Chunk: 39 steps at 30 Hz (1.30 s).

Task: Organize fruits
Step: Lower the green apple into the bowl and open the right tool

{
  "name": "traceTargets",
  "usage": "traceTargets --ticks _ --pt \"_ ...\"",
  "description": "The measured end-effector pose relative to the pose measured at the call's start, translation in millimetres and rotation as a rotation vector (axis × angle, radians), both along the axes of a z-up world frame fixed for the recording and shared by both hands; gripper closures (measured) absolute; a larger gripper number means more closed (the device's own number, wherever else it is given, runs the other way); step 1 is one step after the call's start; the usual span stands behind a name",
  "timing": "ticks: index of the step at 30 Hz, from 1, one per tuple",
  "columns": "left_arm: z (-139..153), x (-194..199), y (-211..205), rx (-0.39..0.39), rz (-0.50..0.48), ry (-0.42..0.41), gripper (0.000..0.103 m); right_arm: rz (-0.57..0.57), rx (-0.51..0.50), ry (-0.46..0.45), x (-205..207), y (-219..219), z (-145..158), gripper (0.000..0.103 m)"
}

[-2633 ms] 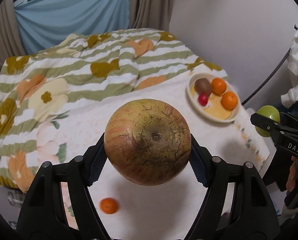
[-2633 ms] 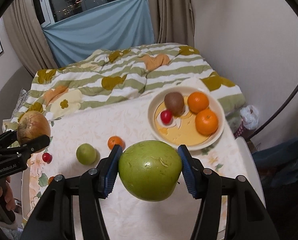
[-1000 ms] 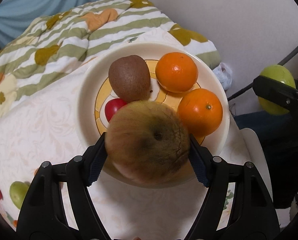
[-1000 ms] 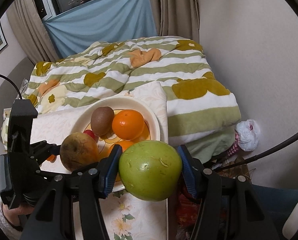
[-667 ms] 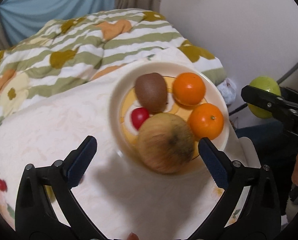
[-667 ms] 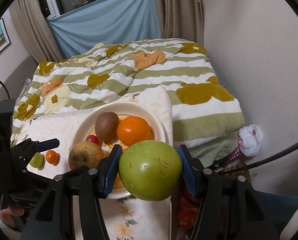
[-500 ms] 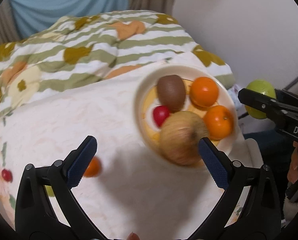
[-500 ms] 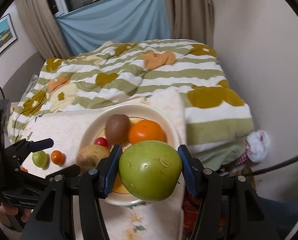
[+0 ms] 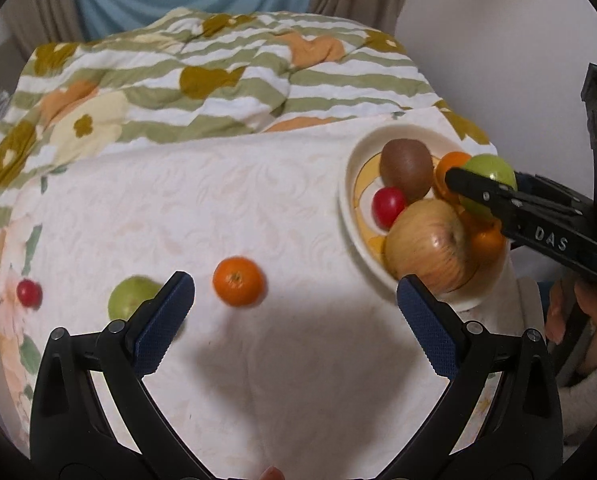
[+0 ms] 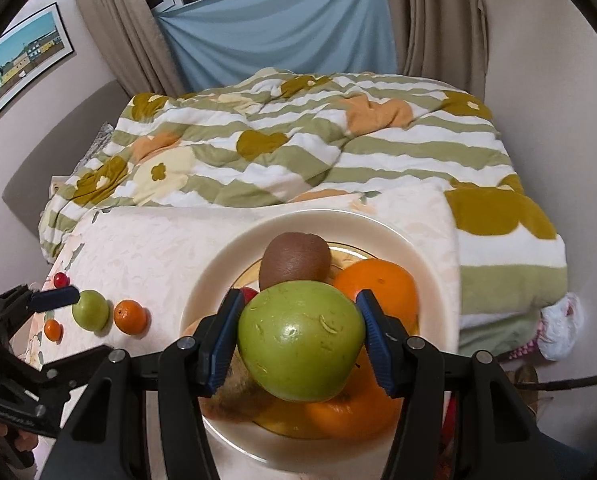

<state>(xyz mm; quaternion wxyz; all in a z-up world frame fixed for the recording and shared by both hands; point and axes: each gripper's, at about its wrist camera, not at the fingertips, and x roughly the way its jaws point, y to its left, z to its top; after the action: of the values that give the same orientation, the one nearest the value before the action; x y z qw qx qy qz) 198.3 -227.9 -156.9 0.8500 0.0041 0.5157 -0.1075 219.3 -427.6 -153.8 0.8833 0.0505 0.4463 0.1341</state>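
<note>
My right gripper (image 10: 298, 340) clamps a green apple (image 10: 300, 340) over the plate (image 10: 218, 276). My left gripper (image 9: 294, 312) gapes wide and empty above the cloth (image 9: 218, 200), near a tangerine (image 9: 238, 286).

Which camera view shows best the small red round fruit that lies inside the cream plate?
The left wrist view. There the small red round fruit lies in plain sight in the cream plate, between the brown kiwi and the big reddish-yellow apple. In the right wrist view only a red sliver shows behind the gripper pad.
</note>
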Motion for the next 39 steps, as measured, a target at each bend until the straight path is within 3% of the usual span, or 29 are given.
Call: traceTargets --ticks 5,6,7,9,12,19,28,39 --pt "-4.1 -9.6 9.0 0.001 0.028 0.012 0.000 -0.002 0.003 -0.030 1.9 2.2 -1.6 0.049" --pt "-4.1 -11.3 10.4 0.003 0.032 0.012 0.000 -0.005 0.005 -0.044 0.7 1.7 0.2 0.043" --pt "-3.9 -13.9 12.5 0.005 0.038 0.012 0.000 -0.006 0.004 -0.068 -1.6 1.1 3.6 0.027" --pt "-2.9 -18.3 15.8 0.004 0.049 0.011 0.000 -0.004 0.004 -0.095 -3.1 0.8 9.2 0.009" --pt "-1.1 -24.1 19.0 -0.001 0.067 0.012 0.000 -0.013 0.010 -0.133 -11.4 -1.9 15.2 0.000" --pt "8.7 -37.8 22.2 -0.001 0.084 -0.005 0.000 -0.015 -0.003 -0.127 -23.3 -6.3 22.1 0.000" --pt "45.9 -66.7 40.6 0.005 0.113 -0.057 0.000 -0.007 0.002 -0.123 -47.4 -2.9 59.5 0.000" --pt "74.9 -98.7 116.0 0.019 0.197 -0.107 0.000 0.002 -0.021 -0.110 -73.1 39.0 93.5 0.000"
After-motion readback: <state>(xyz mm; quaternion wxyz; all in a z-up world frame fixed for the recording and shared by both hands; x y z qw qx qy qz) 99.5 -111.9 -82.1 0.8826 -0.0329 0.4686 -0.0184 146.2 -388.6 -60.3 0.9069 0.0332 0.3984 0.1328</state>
